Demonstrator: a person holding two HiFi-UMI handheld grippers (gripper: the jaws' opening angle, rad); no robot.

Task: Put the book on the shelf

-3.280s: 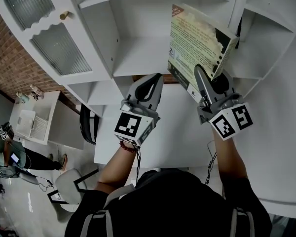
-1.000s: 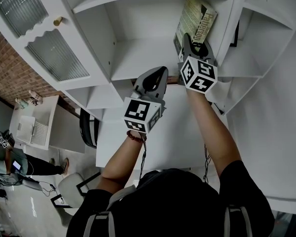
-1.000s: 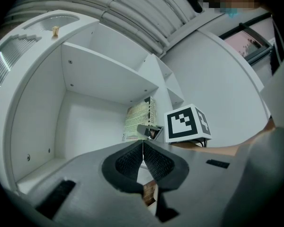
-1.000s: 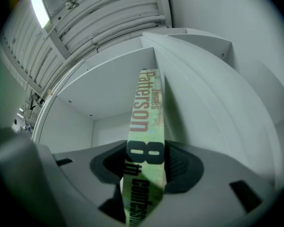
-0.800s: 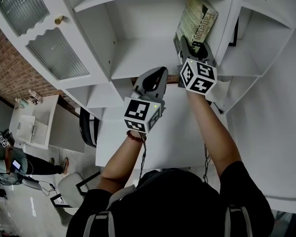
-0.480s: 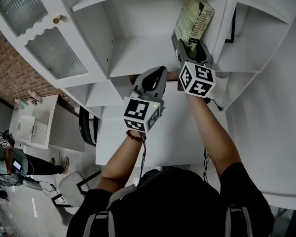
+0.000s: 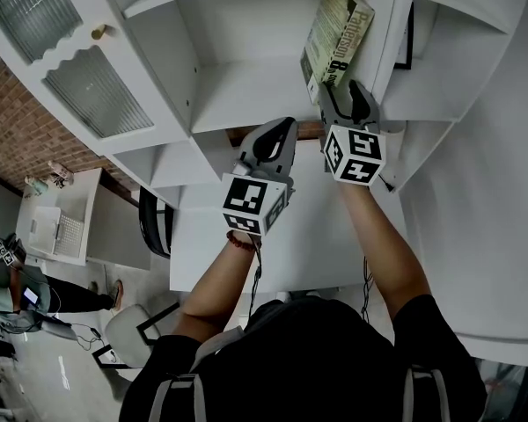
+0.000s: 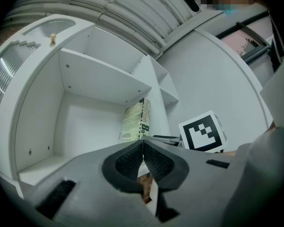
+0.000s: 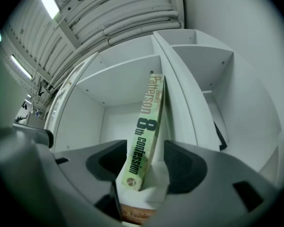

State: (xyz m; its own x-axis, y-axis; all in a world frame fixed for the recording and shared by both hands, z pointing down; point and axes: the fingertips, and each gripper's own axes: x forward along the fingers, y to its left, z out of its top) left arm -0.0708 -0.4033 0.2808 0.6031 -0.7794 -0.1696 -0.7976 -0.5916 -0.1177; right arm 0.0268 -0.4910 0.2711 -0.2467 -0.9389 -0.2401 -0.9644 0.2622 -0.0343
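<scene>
- The book (image 7: 339, 33) was in the open shelf (image 7: 246, 95) compartment, at the far right end, standing on its bottom edge with the spine facing out.
- It was tilted, with its top leaning over toward the white divider (image 7: 392, 33) on the right. It looked like it touched the divider up there, but the angle made that hard to call.
- The right gripper (image 7: 348, 95) was right in front of the book's lower end with its jaws spread wide. In the right gripper view the lower spine (image 9: 146, 136) sat in the gap, and neither pad was pressing on it.
- The left gripper (image 7: 277, 134) hung lower and to the left, near the shelf's front edge. Its jaws were closed together with nothing in them.
- A glass-fronted cabinet door (image 7: 88, 86) was off to the left.
</scene>
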